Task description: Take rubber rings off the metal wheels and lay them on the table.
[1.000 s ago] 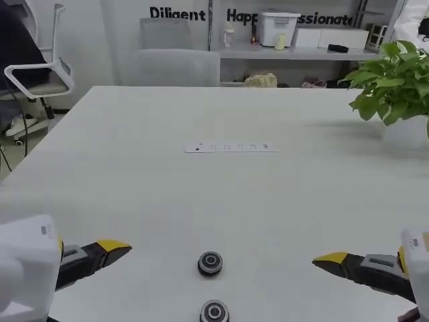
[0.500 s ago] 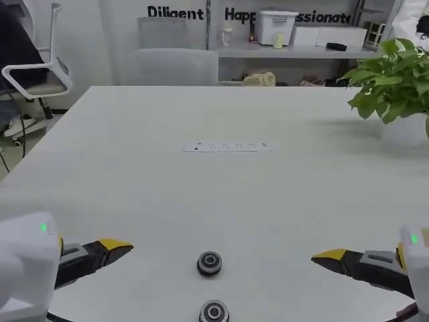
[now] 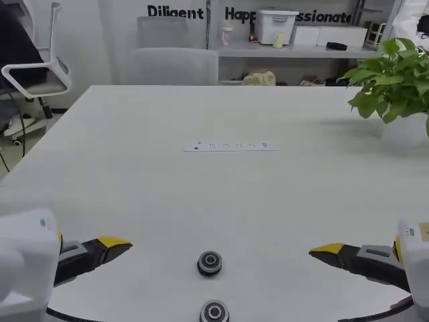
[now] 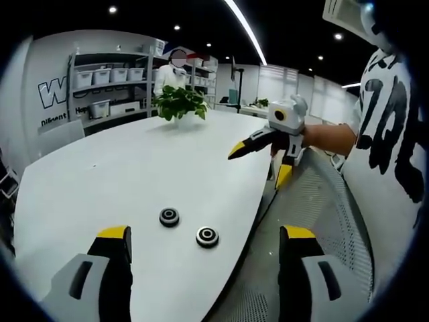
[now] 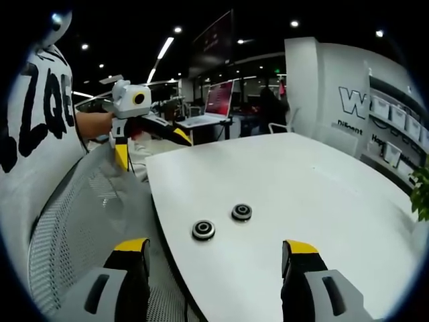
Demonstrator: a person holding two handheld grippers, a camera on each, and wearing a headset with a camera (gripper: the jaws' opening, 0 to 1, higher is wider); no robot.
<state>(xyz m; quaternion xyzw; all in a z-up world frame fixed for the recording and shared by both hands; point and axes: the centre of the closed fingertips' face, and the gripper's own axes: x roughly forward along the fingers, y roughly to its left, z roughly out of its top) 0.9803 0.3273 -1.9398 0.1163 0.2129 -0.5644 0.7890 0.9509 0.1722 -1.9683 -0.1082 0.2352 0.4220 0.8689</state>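
The left tool [image 3: 110,247] and the right tool [image 3: 328,252] were held at near left and near right, tips facing inward, jaws spread wide, gripping nothing.

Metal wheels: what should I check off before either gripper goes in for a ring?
1. Both carry rubber rings: far wheel, near wheel - ok.
2. Wheels apart, lying flat - ok.
3. Jaws of left gripper open, empty - ok.
4. Jaws of right gripper open, empty - ok.
5. Bare table beside the wheels for laying rings - ok.
6. How tightly the rings sit - cannot tell.
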